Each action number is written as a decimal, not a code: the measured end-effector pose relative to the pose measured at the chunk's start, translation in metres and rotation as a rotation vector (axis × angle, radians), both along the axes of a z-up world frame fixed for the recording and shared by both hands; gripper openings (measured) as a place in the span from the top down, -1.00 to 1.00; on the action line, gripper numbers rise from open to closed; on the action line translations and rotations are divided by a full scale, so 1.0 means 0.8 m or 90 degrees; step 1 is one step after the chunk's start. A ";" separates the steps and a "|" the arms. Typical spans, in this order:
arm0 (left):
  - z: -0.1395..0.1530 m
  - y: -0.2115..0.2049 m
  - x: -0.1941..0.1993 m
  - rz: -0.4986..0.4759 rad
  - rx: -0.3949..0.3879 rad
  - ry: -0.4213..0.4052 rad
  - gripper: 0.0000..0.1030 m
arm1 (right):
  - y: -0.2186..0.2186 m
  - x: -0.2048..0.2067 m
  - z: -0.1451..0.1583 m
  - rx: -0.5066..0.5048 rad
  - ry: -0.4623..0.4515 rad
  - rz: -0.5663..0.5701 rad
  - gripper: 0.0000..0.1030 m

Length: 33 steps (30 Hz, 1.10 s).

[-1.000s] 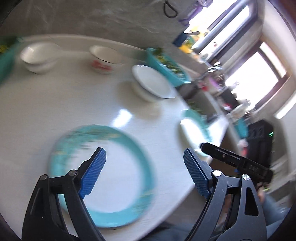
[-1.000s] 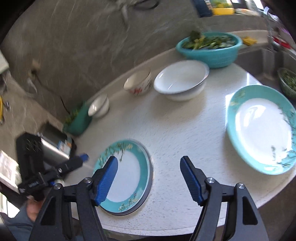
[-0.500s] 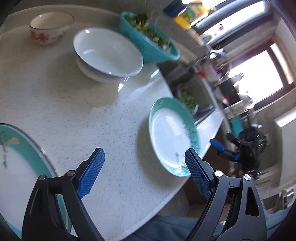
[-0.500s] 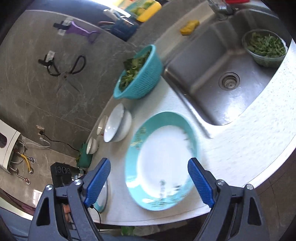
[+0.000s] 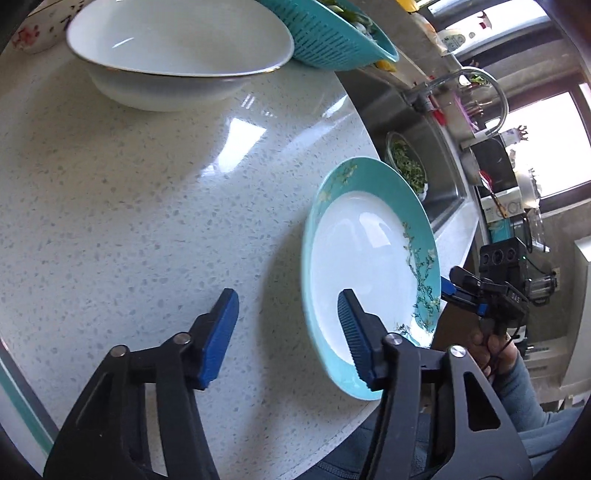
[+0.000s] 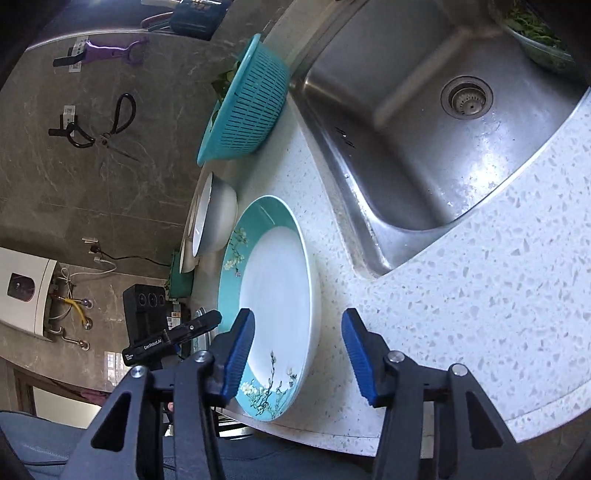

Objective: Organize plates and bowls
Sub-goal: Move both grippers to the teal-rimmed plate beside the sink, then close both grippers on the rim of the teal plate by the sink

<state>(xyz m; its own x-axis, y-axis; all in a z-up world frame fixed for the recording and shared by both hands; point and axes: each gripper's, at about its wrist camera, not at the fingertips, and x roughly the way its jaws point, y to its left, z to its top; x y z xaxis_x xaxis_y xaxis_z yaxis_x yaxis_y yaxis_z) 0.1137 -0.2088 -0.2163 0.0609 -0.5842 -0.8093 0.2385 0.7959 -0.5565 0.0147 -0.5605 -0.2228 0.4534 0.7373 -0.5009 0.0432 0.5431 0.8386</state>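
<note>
Teal-rimmed plate point(image 5: 369, 266) flat on speckled worktop point(image 5: 129, 221) nr front edge, beside sink point(image 6: 424, 122); left tool point(image 5: 288, 332) and right tool point(image 6: 297, 354), jaws just narrowed, unclenched w/ nothing gripped, straddle opp. rims; right appears nearer.

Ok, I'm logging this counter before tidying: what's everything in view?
Plate: one, teal rim, white centre, counter's front edge by the sink.
White bowl: one, behind the plate.
Floral bowl: one, white and red, far left.
Colander: one, teal, holding greens, beside the sink.
Sink: one, steel.
Greens bowl: one, clear, in the sink.
Scissors: one pair, black, on the wall.
Left gripper: blue pads, open, jaws just narrowed, nothing between.
Right gripper: open, just narrowed around the plate's rim.
</note>
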 end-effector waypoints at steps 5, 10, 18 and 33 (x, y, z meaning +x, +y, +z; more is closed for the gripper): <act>-0.001 -0.012 0.005 -0.008 -0.012 0.006 0.04 | 0.000 0.010 -0.007 0.013 0.017 0.022 0.18; 0.001 -0.013 0.007 -0.012 -0.010 0.016 0.41 | 0.006 0.012 -0.013 0.015 0.034 0.037 0.23; -0.004 -0.020 0.003 -0.025 0.013 0.016 0.85 | 0.009 0.020 -0.019 0.026 0.075 0.032 0.41; 0.000 -0.020 0.000 -0.018 0.017 0.006 0.86 | 0.027 0.027 -0.007 -0.075 0.104 0.036 0.80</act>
